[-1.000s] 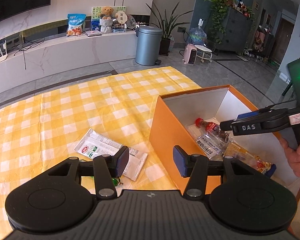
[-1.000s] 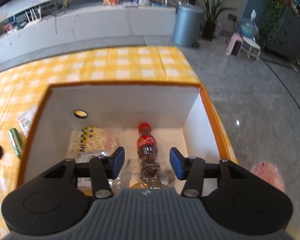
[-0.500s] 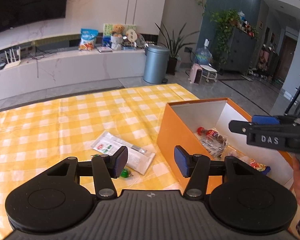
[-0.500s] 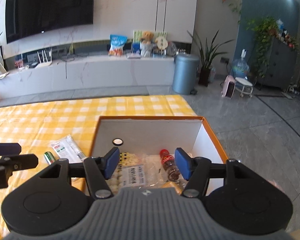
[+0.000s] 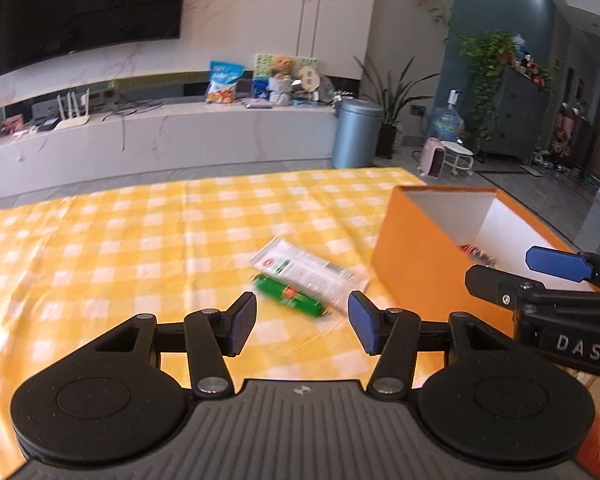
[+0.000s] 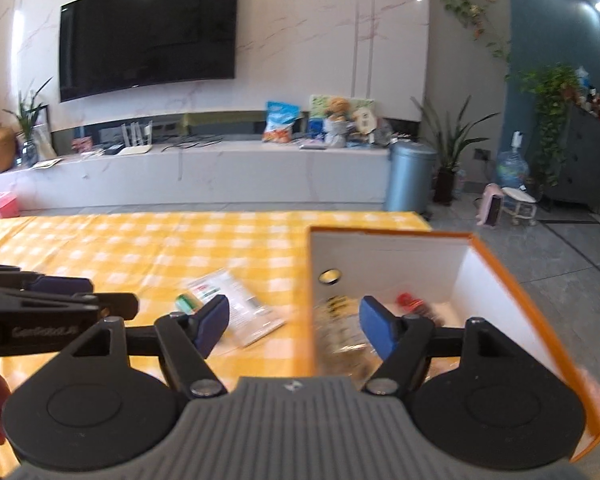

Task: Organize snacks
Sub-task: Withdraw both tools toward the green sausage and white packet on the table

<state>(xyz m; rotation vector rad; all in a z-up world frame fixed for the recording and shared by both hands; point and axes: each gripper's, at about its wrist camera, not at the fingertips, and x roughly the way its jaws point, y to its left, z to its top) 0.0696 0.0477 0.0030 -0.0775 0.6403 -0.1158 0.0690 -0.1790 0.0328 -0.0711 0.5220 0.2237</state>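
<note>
Left gripper (image 5: 302, 324) gapes wide, empty, above the yellow checked tablecloth (image 5: 140, 240); right gripper (image 6: 293, 326) likewise wide, empty, by the orange box (image 6: 512, 280); a green snack stick (image 5: 290, 291) touches a white sachet (image 5: 308, 269) beside the box.

Green snack stick (image 5: 289, 290) lies touching white packet (image 5: 310, 268).

left gripper (image 5: 302, 322) and right gripper (image 6: 294, 326) both gape empty, side by side, seemingly level.
</note>
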